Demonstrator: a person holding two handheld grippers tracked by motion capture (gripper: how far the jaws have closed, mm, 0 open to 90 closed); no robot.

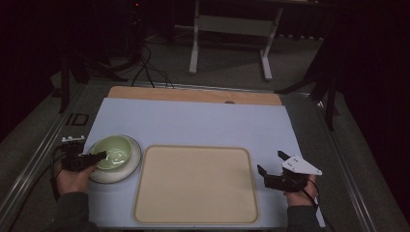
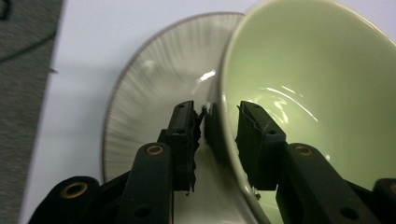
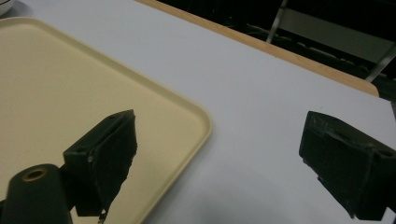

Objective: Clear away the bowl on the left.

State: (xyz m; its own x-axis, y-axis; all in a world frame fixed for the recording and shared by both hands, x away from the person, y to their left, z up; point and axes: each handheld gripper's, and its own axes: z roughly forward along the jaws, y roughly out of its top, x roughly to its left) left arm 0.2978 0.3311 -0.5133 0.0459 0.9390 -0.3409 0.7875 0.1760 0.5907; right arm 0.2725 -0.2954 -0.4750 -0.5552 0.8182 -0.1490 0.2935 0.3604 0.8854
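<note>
From the high view, the person's forearms came in nearest, the left gripper (image 1: 89, 159) reaching onto the rim of the green bowl (image 1: 113, 151), which sat on a grey plate (image 1: 130, 164). The cream tray (image 1: 195, 184) lay between it and the right gripper (image 1: 270, 169).

In the left gripper view, one jaw stood outside the bowl's (image 2: 317, 79) wall and one inside; whether the pads pressed it could not be told.

In the right gripper view, the jaws gaped wide and empty, the tray's (image 3: 56, 79) corner under the left-hand one.
</note>
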